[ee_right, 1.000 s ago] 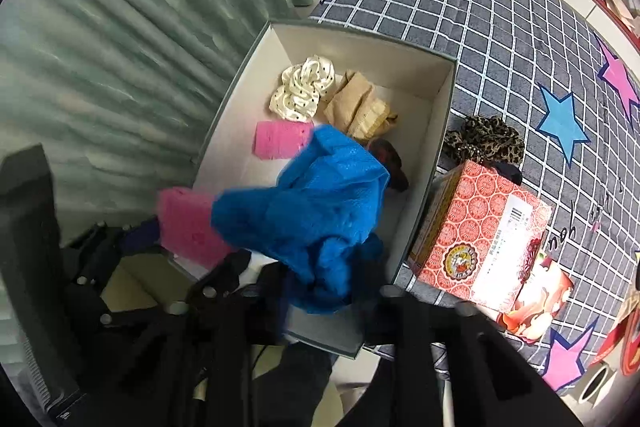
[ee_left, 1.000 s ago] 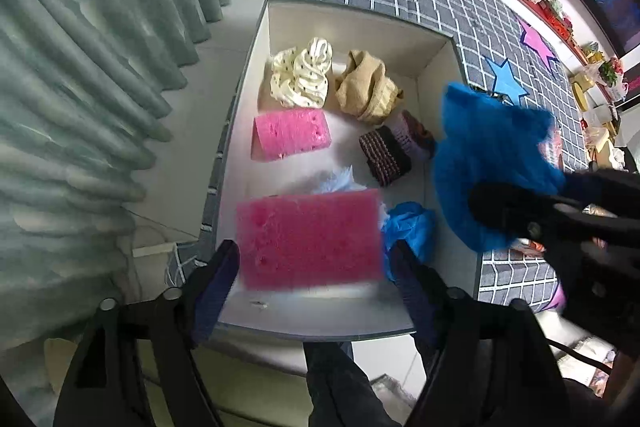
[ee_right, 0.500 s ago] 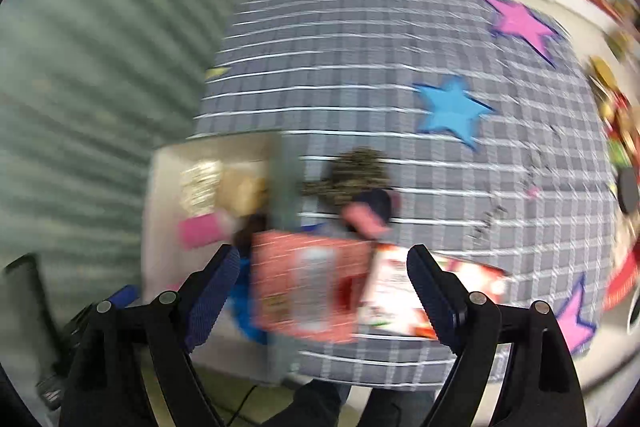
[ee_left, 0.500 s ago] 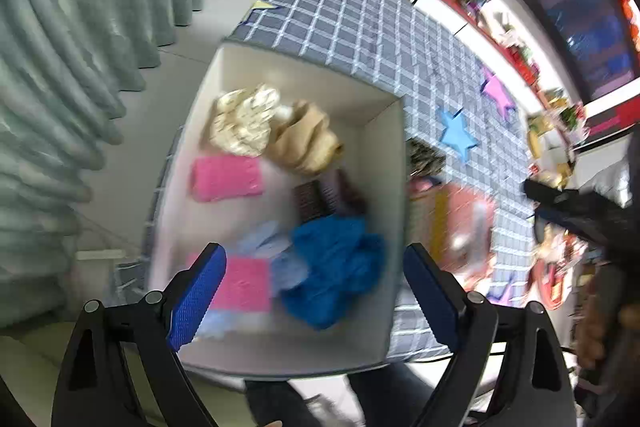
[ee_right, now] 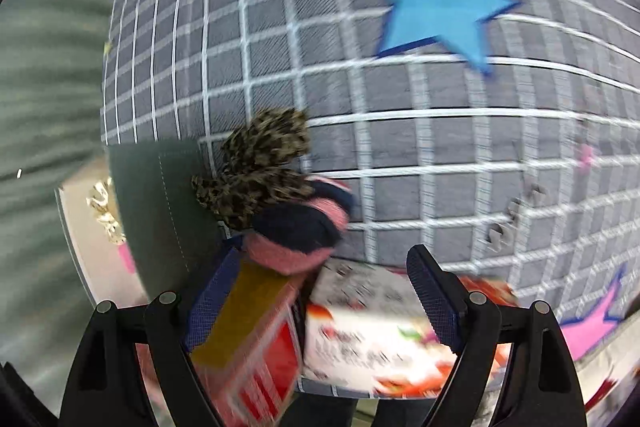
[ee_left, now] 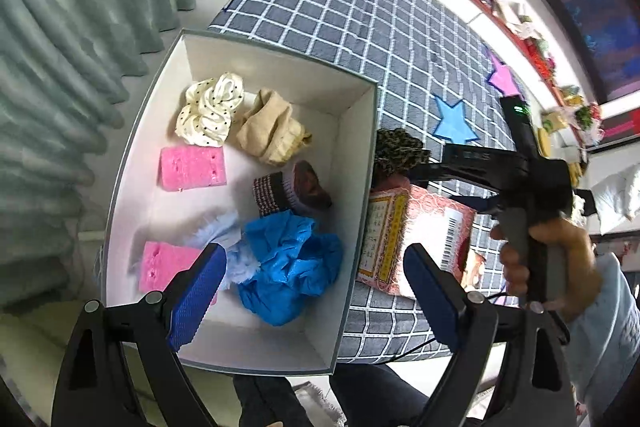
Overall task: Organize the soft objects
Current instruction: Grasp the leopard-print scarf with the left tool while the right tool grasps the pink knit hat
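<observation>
Both tongs are now apart and empty: the blue cloth (ee_left: pixel 290 267) lies in the box (ee_left: pixel 360 187), the right tongs (ee_right: pixel 316 307) swinging toward the leopard scrunchie (ee_right: pixel 260 167)

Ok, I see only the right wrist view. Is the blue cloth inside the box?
Observer: Yes, the blue cloth lies in the box, near its front right corner.
Operator: Are any sponges there too?
Observer: One pink sponge lies by the left wall, and a second sponge lies nearer the front, partly behind the left tool.
Operator: Does the left tool hold something?
Observer: No, it is open, with nothing between its fingers.
</observation>
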